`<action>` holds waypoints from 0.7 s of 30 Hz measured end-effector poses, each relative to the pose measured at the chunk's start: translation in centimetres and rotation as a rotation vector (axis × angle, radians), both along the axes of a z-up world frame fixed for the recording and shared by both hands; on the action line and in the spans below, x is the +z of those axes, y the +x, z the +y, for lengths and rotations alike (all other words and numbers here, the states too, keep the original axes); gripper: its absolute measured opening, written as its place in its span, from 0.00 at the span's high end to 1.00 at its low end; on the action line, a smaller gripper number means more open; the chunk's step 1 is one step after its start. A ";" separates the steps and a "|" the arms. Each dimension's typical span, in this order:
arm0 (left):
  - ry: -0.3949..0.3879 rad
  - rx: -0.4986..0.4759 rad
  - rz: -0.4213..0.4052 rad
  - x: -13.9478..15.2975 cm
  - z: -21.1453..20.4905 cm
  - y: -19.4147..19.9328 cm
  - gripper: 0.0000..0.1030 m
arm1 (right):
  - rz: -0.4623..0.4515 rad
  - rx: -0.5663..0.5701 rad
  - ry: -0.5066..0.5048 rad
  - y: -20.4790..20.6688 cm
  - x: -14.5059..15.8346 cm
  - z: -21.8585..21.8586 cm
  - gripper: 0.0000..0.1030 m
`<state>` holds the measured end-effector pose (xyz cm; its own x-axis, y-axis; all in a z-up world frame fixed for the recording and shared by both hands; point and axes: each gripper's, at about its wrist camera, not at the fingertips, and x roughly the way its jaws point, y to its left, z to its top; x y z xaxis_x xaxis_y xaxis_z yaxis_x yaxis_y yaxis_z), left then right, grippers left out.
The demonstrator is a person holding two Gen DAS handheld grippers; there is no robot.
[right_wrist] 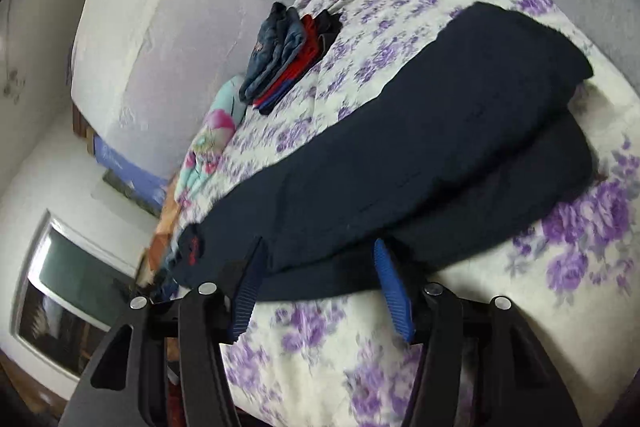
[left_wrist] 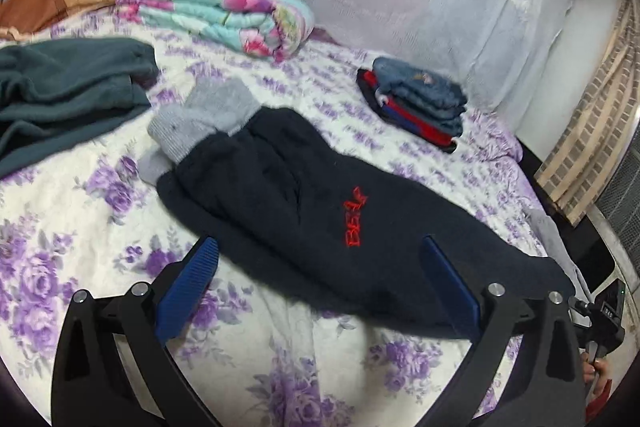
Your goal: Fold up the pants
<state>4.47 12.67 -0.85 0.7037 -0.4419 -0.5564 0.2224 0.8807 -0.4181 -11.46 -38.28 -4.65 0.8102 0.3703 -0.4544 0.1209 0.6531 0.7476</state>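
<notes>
Left wrist view first: the navy pants (left_wrist: 320,211) lie stretched across the floral bedspread (left_wrist: 72,227), doubled lengthwise with the legs stacked, red lettering facing up and a grey lining (left_wrist: 204,119) spilling out of the waistband at the far end. The left gripper (left_wrist: 320,247) hovers over the near edge of them with its blue pads (left_wrist: 188,291) spread wide, nothing pinched between them. Off to the left sits a crumpled dark green garment (left_wrist: 68,87), and behind it a folded floral quilt (left_wrist: 224,15) against the pale headboard. Further right there is a neat stack of folded clothes (left_wrist: 420,103), denim on top, red underneath. At the far right edge the other gripper's handle peeks in, with a hand (left_wrist: 598,371) around it.

Over to the right wrist view, tilted hard: the right gripper (right_wrist: 320,259) is at the near hem of the pants (right_wrist: 420,163), jaws parted, with the dark cloth running across the gap between its fingers (right_wrist: 394,291). I cannot tell whether either pad touches the fabric, but they are not pressed together on it. The two legs lie one over the other, the ends fanning slightly apart at the far right. The stack of folded clothes (right_wrist: 280,59) sits well beyond on the bedspread (right_wrist: 320,347).
</notes>
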 end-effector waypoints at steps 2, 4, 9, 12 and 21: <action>0.011 0.017 0.026 -0.3 -0.1 0.5 0.05 | 0.013 -0.015 0.031 0.7 -0.6 -0.4 0.51; 0.031 0.022 0.031 -0.5 -0.2 0.7 0.05 | 0.038 -0.046 0.021 1.0 -1.3 -1.0 0.87; 0.053 0.045 0.036 -0.4 0.4 0.7 0.05 | -0.015 -0.037 -0.001 -2.2 -0.9 -0.6 0.96; 0.022 0.072 0.061 -0.5 1.6 1.2 0.05 | 0.043 -0.073 -0.020 -3.8 -2.2 -1.7 1.00; 0.015 -0.045 -0.074 2.3 -0.6 -2.0 0.05 | -0.004 -0.125 -0.024 -4.8 -0.2 -2.9 0.52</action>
<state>2.45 12.04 1.44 0.7226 -0.4660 -0.5105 0.2914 0.8751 -0.3864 -16.27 -41.13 -4.87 0.8510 0.2550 -0.4591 0.2000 0.6510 0.7322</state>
